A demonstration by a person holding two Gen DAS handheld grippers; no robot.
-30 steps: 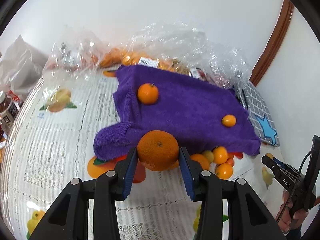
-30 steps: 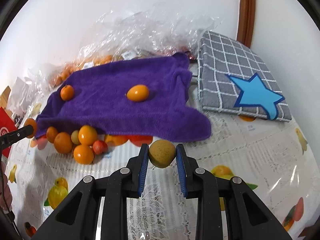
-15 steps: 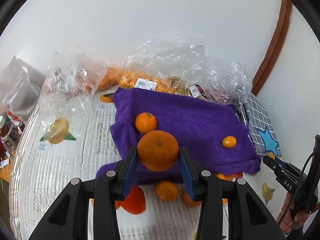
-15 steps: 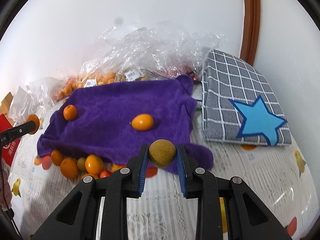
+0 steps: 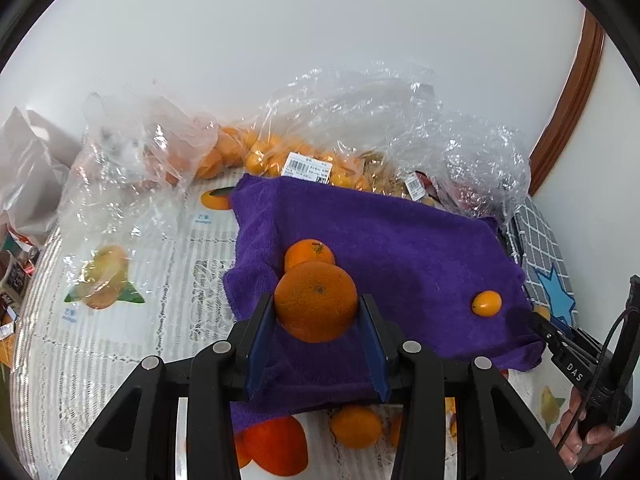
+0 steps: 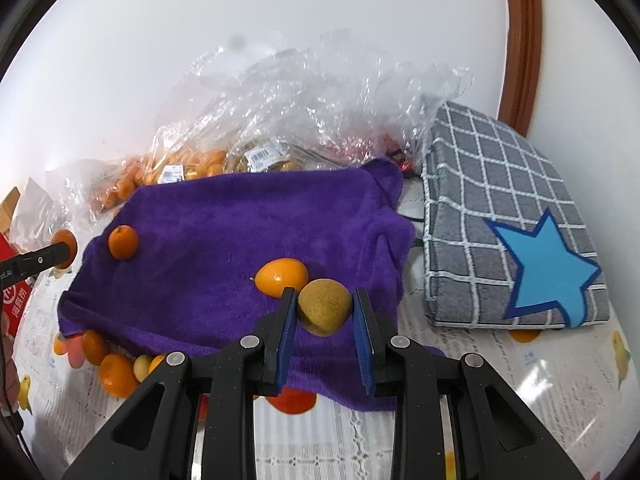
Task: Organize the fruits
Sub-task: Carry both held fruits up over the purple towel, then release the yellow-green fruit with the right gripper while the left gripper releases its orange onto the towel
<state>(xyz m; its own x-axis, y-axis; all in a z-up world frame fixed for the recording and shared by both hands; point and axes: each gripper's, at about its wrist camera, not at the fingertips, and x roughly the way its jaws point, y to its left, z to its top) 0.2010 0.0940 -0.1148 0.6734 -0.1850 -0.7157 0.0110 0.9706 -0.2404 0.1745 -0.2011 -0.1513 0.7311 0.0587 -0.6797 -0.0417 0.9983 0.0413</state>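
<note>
My left gripper (image 5: 316,312) is shut on a large orange (image 5: 315,300) and holds it over the near left part of the purple towel (image 5: 400,248), just in front of a small mandarin (image 5: 309,252) lying there. A kumquat (image 5: 486,303) lies on the towel's right side. My right gripper (image 6: 325,312) is shut on a yellow-brown round fruit (image 6: 325,306) over the purple towel (image 6: 224,240), right beside the kumquat (image 6: 281,276). The mandarin (image 6: 123,241) lies at the towel's left end.
Several loose oranges and small fruits (image 6: 116,368) lie on the tablecloth at the towel's near edge. Clear plastic bags of fruit (image 5: 280,156) stand behind the towel by the wall. A grey checked cushion with a blue star (image 6: 520,240) lies to the right.
Both grippers have moved forward over the purple towel with their fruits. The orange is now next to the mandarin, and the yellow-brown fruit next to the kumquat.
</note>
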